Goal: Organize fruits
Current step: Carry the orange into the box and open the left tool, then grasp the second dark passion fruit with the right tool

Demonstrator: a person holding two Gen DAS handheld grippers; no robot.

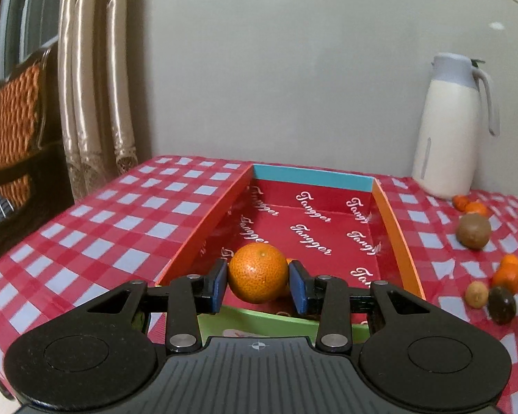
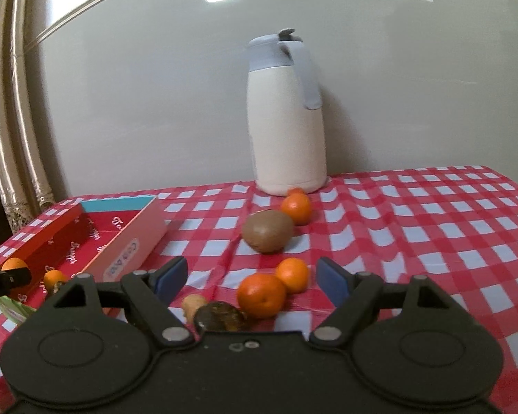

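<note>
Holding a mandarin (image 1: 258, 273) between its blue pads above the near end of the red box (image 1: 399, 241), the left hand-held gripper (image 1: 259, 284) may release too high – the fruit could bounce onto the bench (image 1: 96, 227) – while the right hand-held gripper (image 2: 250, 281) hangs open over loose fruits.

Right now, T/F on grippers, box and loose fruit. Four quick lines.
1. The left gripper is shut on a tangerine. True.
2. The right gripper is clamped on the kiwi. False: its jaws stand open, and the kiwi lies on the checked tablecloth beyond them.
3. The red box holds no fruit. False: a small orange fruit lies inside.
4. The white jug stands upright by the wall, outside the box. True.
</note>
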